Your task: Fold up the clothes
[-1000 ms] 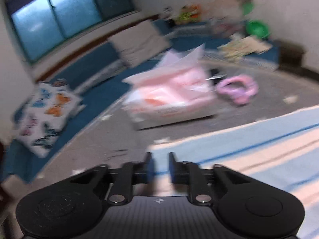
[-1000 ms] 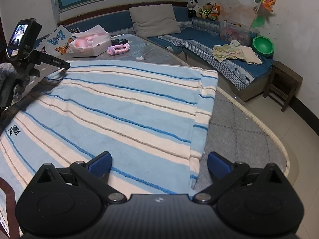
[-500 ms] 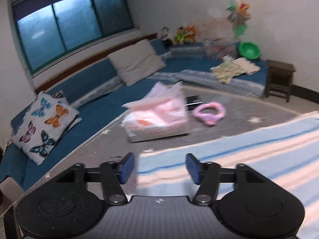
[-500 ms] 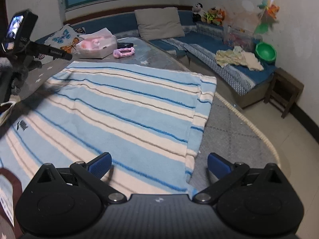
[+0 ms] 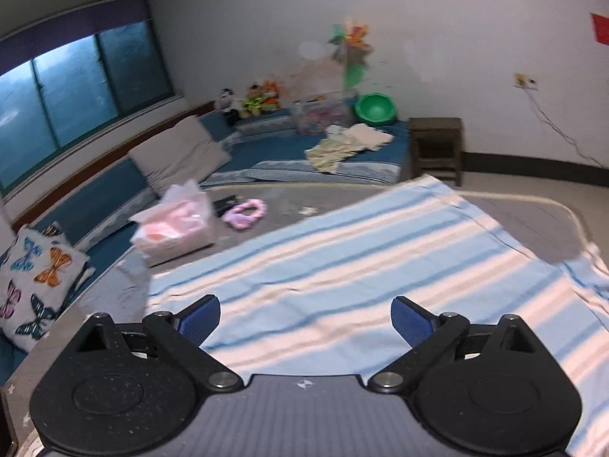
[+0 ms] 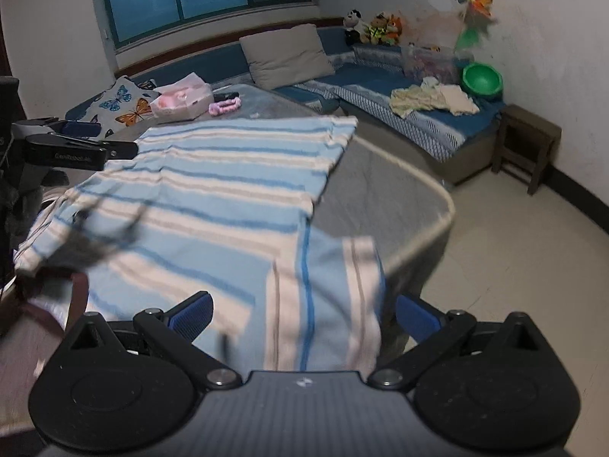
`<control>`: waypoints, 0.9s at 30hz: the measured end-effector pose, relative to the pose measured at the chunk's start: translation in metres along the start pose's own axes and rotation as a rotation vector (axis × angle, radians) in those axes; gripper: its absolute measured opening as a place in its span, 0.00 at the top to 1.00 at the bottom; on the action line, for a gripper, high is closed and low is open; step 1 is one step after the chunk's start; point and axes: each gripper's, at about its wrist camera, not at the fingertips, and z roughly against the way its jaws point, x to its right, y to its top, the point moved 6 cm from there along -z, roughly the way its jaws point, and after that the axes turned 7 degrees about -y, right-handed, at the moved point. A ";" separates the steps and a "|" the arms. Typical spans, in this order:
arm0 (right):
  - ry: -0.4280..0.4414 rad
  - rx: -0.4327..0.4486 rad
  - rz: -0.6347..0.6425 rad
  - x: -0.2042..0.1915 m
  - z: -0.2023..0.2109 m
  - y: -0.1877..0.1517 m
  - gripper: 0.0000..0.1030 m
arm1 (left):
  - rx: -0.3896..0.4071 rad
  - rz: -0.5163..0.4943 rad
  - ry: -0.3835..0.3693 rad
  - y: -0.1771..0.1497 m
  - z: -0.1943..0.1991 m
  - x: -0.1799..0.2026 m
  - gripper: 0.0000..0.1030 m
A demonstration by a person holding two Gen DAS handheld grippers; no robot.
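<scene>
We see the striped towel (image 5: 342, 266) spread flat over the grey tabletop (image 5: 533, 221), one near corner folded back upon itself (image 6: 323, 285); our left gripper (image 5: 304, 318) hangs above it with jaws spread wide, holding nothing; our right gripper (image 6: 302, 316) likewise stands agape over the folded corner; a pink box (image 5: 175, 224) and pink ring (image 5: 243, 213) lie beyond the towel.

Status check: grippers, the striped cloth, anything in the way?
Left gripper open, empty. Right gripper open, empty. Striped cloth spread on table, near corner folded over. Nothing on the cloth.
</scene>
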 end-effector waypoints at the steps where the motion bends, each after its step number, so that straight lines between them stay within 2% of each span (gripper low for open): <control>1: 0.003 -0.011 -0.020 0.004 0.001 -0.006 0.00 | -0.005 -0.006 -0.011 -0.002 0.000 0.008 0.05; 5: 0.027 -0.053 -0.105 0.018 -0.001 -0.029 0.00 | -0.027 -0.054 -0.041 -0.009 0.000 0.040 0.05; 11: 0.099 -0.057 -0.211 0.032 -0.007 -0.051 0.00 | 0.004 -0.092 -0.071 -0.005 0.007 0.068 0.04; 15: 0.181 -0.067 -0.324 0.045 -0.018 -0.059 0.00 | 0.000 -0.090 -0.083 -0.003 0.005 0.079 0.04; 20: 0.262 -0.047 -0.383 0.053 -0.033 -0.064 0.00 | 0.010 -0.116 -0.100 0.001 0.010 0.089 0.04; 27: 0.411 -0.079 -0.541 0.061 -0.057 -0.082 0.00 | -0.001 -0.129 -0.104 0.001 0.007 0.098 0.04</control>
